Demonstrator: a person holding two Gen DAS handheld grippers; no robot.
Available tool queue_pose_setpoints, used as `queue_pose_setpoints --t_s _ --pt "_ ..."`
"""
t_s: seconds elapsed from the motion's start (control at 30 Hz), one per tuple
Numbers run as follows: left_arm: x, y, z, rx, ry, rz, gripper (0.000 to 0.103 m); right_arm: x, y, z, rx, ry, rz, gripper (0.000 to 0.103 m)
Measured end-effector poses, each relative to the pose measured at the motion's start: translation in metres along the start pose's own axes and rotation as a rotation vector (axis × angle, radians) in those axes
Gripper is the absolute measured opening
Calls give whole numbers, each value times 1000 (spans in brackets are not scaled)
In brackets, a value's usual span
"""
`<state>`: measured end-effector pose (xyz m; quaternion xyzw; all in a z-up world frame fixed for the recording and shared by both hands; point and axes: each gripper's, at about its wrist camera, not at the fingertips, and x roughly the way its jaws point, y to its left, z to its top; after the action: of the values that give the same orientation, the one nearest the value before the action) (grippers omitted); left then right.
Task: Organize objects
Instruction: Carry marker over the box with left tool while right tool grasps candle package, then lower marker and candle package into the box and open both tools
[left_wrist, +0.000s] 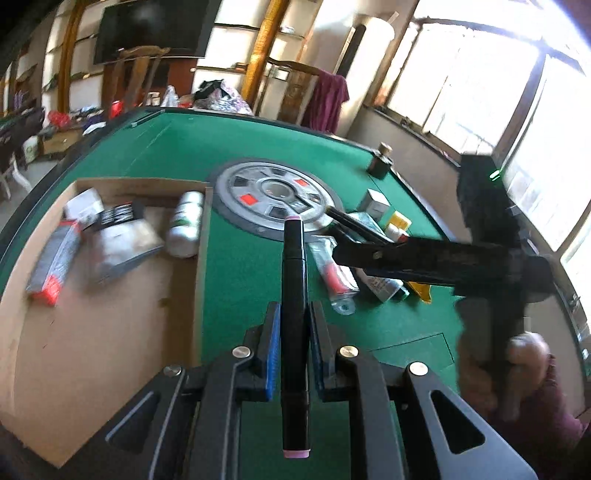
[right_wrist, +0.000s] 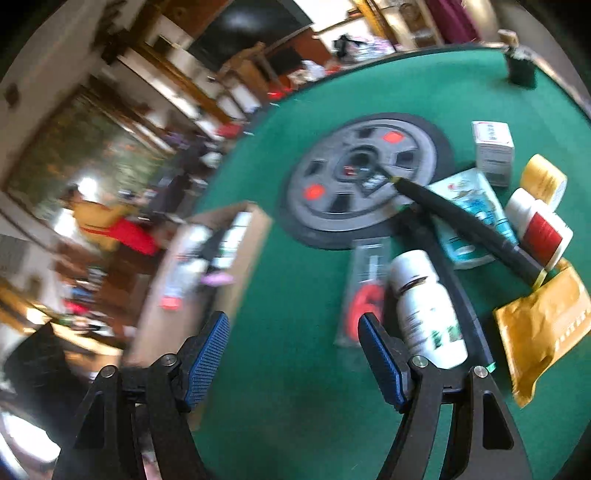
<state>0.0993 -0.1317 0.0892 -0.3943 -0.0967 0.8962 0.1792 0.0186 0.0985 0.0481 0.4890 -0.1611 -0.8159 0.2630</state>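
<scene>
My left gripper (left_wrist: 293, 314) is shut on a black marker (left_wrist: 293, 295) with pink ends, held above the green table just right of the cardboard box (left_wrist: 110, 332). The box holds a white bottle (left_wrist: 184, 225), a grey packet (left_wrist: 118, 243) and other packs. My right gripper (right_wrist: 291, 332) is open and empty above the felt; it also shows in the left wrist view (left_wrist: 332, 212), reaching over the pile. Beside its right finger lies a white bottle (right_wrist: 424, 314). A black pen (right_wrist: 461, 221), a teal tube (right_wrist: 469, 218), a red-and-white bottle (right_wrist: 539, 225) and a yellow padded envelope (right_wrist: 543, 325) lie right of it.
A round grey hub (left_wrist: 273, 195) sits in the middle of the green table (left_wrist: 240, 288). A small white box (right_wrist: 493, 147), a yellow tape roll (right_wrist: 543, 181) and a flat red-marked pack (right_wrist: 365, 291) lie nearby. A dark jar (left_wrist: 380, 164) stands at the far corner. The cardboard box shows left in the right wrist view (right_wrist: 207, 266).
</scene>
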Motion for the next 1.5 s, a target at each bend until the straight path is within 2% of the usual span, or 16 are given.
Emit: queue_pose_setpoints --t_s 0.1,0.2,0.3,0.33,0.37,0.43,0.7,0.93,1.07,1.23,1.33,1.5 --pt "-14 21 -2 -39 -18 8 14 17 2 3 -19 9 -151 76" --pt "-25 45 -6 -76 -29 34 14 33 6 7 -32 27 -227 74" --pt "-29 61 -10 -109 -29 46 14 52 13 9 -79 45 -358 58" --pt "-30 67 -12 -119 -28 52 14 58 16 8 -109 51 -418 49" --pt "-32 72 -14 -127 -26 56 14 63 22 5 -157 37 -492 34" --pt "-34 82 -17 -144 -23 61 14 68 27 1 -199 23 -547 30" --pt "-37 98 -17 -169 -26 85 14 45 23 -8 -129 -30 -390 30" --pt "-31 113 -9 -160 12 172 14 9 62 -2 -142 -87 -186 30" --pt "-25 126 0 -166 48 210 14 16 90 2 -144 -13 -20 31" --pt "-8 141 12 -155 106 263 14 53 117 -2 -121 100 108 31" --pt "2 151 14 -163 133 282 14 78 135 -8 -155 146 99 31" --pt "7 155 10 -175 133 268 14 119 154 -15 -177 223 71 31"
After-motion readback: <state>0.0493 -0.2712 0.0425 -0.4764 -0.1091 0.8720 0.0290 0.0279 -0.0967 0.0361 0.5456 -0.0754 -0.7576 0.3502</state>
